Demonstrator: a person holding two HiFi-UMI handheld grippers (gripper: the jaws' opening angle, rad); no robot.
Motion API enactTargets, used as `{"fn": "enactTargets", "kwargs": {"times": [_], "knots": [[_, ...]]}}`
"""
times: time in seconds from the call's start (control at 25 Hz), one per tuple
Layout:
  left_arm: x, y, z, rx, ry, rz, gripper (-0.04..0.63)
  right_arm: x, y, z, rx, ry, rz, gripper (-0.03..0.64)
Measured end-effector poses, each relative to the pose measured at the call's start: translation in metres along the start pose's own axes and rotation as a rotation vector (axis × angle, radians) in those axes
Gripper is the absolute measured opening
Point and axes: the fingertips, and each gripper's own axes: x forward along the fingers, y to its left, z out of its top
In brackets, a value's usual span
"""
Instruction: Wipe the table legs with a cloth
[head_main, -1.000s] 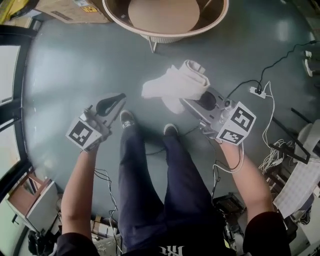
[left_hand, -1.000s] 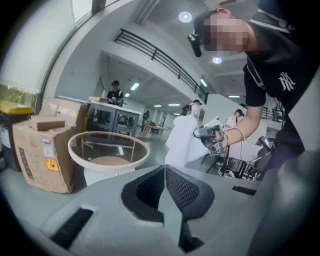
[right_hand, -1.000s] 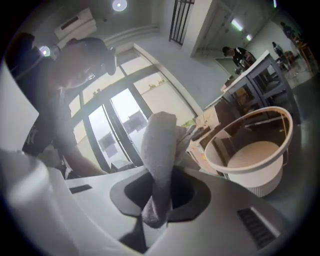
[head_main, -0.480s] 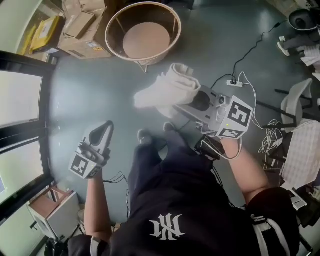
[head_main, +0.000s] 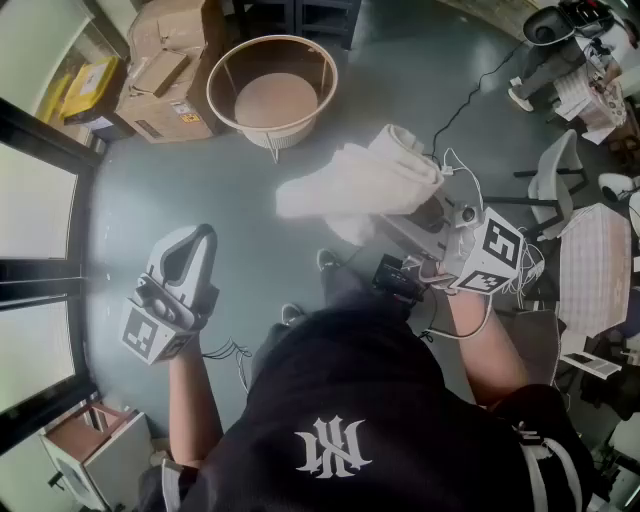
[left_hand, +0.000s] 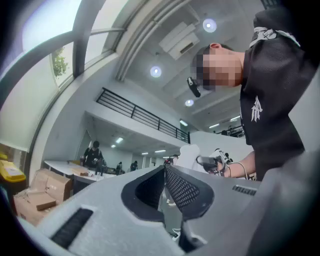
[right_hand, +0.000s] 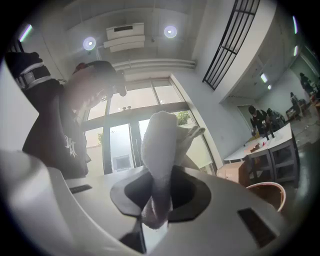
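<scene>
A round table (head_main: 216, 84) with a raised beige rim and thin legs (head_main: 271, 152) stands on the grey floor at the top of the head view. Its rim (right_hand: 270, 192) shows low at the right of the right gripper view. My right gripper (head_main: 418, 216) is shut on a white cloth (head_main: 355, 180), which bunches out beyond the jaws, short of the table. In the right gripper view the cloth (right_hand: 160, 145) stands up between the jaws of that gripper (right_hand: 156, 197). My left gripper (head_main: 198, 235) is shut and holds nothing, left of the person's legs. Seen from its own camera, the left gripper (left_hand: 164, 172) tilts upward.
Cardboard boxes (head_main: 163, 58) lie left of the table. A white chair (head_main: 558, 172), cables and a power strip (head_main: 455, 170) crowd the right side. Dark window frames (head_main: 45, 270) run along the left. A small open box (head_main: 92, 452) sits at the bottom left.
The head view has risen and pulled back, so the table looks smaller and farther. Both grippers have tilted up. The cloth stays held in the right gripper.
</scene>
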Motion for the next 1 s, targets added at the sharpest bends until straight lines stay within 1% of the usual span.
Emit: {"fn": "enactTargets", "kwargs": {"times": [0.08,0.2,0.32,0.4,0.52,0.6,0.68,0.84,1.0], "knots": [[-0.018,-0.021,0.024,0.025,-0.036,-0.037,0.009,0.002,0.04,-0.008,-0.011,0.01,-0.013,0.054],[-0.042,-0.049,0.039,0.044,-0.039,-0.087,0.009,0.008,0.09,-0.025,-0.045,0.061,-0.015,0.054],[-0.058,-0.061,0.034,0.034,-0.005,-0.117,0.009,0.016,0.117,-0.048,-0.071,0.126,-0.021,0.054],[-0.066,-0.067,0.023,0.01,0.026,-0.123,0.009,0.018,0.13,-0.064,-0.056,0.156,-0.016,0.054],[-0.066,-0.072,0.019,-0.025,0.043,-0.115,0.009,0.018,0.137,-0.076,-0.025,0.177,0.002,0.054],[-0.064,-0.078,0.025,-0.016,0.054,-0.113,0.009,0.021,0.134,-0.079,-0.009,0.187,0.019,0.054],[-0.065,-0.083,0.028,-0.006,0.076,-0.126,0.009,0.027,0.13,-0.08,0.002,0.196,0.045,0.054],[-0.057,-0.088,0.027,-0.032,0.106,-0.161,0.009,0.038,0.128,-0.07,0.006,0.181,0.092,0.054],[-0.039,-0.101,0.024,-0.034,0.113,-0.196,0.008,0.027,0.122,-0.072,0.015,0.176,0.09,0.054]]}}
